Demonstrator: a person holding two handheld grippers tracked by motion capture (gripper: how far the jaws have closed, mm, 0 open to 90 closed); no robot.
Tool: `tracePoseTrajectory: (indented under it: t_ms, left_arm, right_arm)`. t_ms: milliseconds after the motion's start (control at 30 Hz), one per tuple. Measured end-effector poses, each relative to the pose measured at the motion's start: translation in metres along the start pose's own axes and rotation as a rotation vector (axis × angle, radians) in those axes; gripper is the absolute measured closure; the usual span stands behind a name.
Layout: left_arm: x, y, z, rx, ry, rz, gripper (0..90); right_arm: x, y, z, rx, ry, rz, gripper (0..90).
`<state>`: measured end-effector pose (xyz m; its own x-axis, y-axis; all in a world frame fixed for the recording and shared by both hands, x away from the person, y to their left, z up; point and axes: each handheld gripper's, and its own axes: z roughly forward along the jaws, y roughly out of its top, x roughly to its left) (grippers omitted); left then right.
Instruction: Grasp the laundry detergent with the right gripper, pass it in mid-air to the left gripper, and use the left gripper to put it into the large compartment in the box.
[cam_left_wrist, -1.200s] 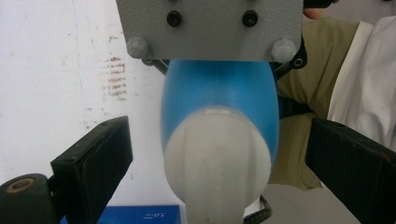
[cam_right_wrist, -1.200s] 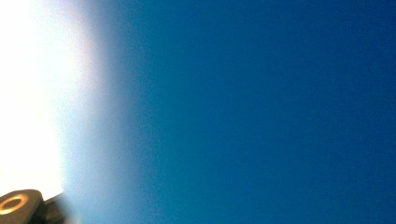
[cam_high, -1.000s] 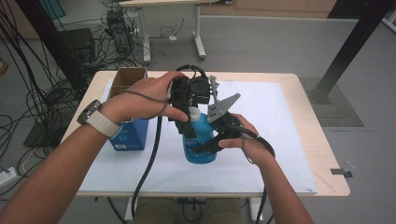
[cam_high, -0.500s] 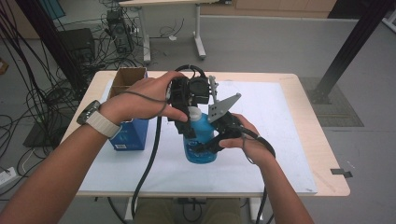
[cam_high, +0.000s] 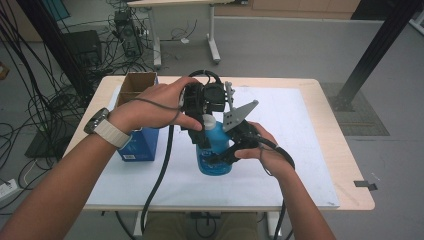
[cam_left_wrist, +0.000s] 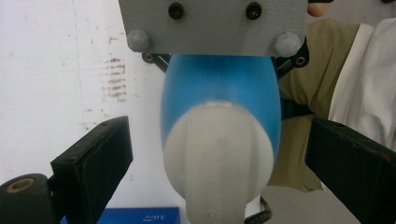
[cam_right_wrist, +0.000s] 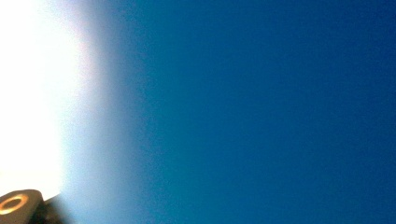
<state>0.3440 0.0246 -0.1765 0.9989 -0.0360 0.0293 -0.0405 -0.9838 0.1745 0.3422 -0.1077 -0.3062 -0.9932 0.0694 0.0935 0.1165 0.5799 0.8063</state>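
Observation:
A blue bottle (cam_high: 216, 159) with a white cap (cam_high: 209, 122) stands upright on the white mat (cam_high: 295, 140). My right gripper (cam_high: 226, 151) comes in from the right and is shut on the bottle's body; its grey plate (cam_high: 239, 115) sticks up beside the cap. In the right gripper view the blue wall of the bottle (cam_right_wrist: 261, 112) is pressed close to the lens. My left gripper (cam_high: 204, 126) hangs over the bottle from above. In the left gripper view its jaws stand open on either side of the cap (cam_left_wrist: 219, 161), with a gap on each side.
A blue carton (cam_high: 139, 144) and an open cardboard box (cam_high: 137, 84) stand at the mat's left edge. The left gripper's cable (cam_high: 160, 175) trails down over the table's front. Cables and equipment lie on the floor to the left, and a black post (cam_high: 370, 55) rises at the right.

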Motion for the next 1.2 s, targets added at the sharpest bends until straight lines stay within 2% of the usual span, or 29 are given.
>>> tracePoseTrajectory:
  t_ms: [433, 1200]
  left_arm:
    - [-0.0004, -0.0011, 0.0001, 0.003, 0.003, -0.015, 8.1]
    - [-0.0005, -0.0026, -0.0009, -0.007, 0.008, -0.013, 8.1]
  right_arm:
    - [-0.0011, -0.0008, -0.0018, -0.004, 0.006, 0.002, 43.5]
    - [-0.0015, -0.0004, -0.0025, -0.004, 0.005, 0.004, 43.5]
